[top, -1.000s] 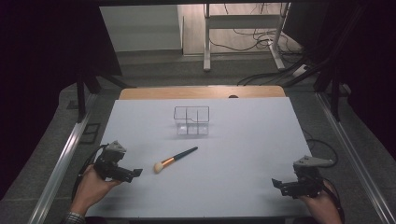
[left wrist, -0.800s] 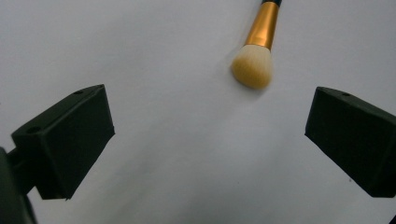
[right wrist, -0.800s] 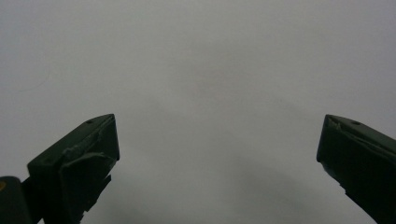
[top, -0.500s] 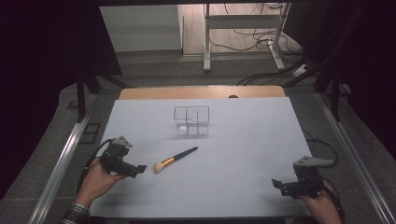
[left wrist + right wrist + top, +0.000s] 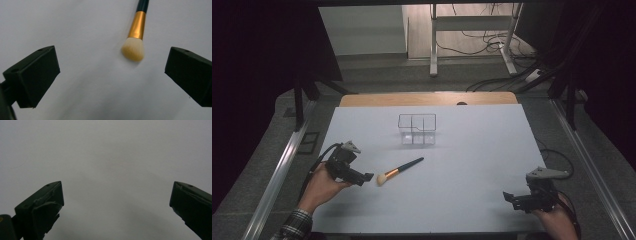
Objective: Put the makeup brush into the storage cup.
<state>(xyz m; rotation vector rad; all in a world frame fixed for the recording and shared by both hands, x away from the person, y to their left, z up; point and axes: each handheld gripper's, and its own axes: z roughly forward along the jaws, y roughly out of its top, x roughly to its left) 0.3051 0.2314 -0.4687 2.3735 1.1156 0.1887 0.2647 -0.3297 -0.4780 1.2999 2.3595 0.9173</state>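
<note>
Closing in on the makeup brush with pale bristles, gold ferrule and dark handle, lying left of centre on the white worktop, I hold the left gripper with jaws spread, just short of the bristles. Pinching those soft bristles could let it slip. Since the earlier frame, that gripper has crept nearer; the right gripper waits near right, jaws spread.

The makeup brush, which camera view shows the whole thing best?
The high view: the makeup brush lies there whole on the white table, bristles to handle tip. The left gripper view gives a closer look at its bristles and gold ferrule, with the handle cut off.
</note>
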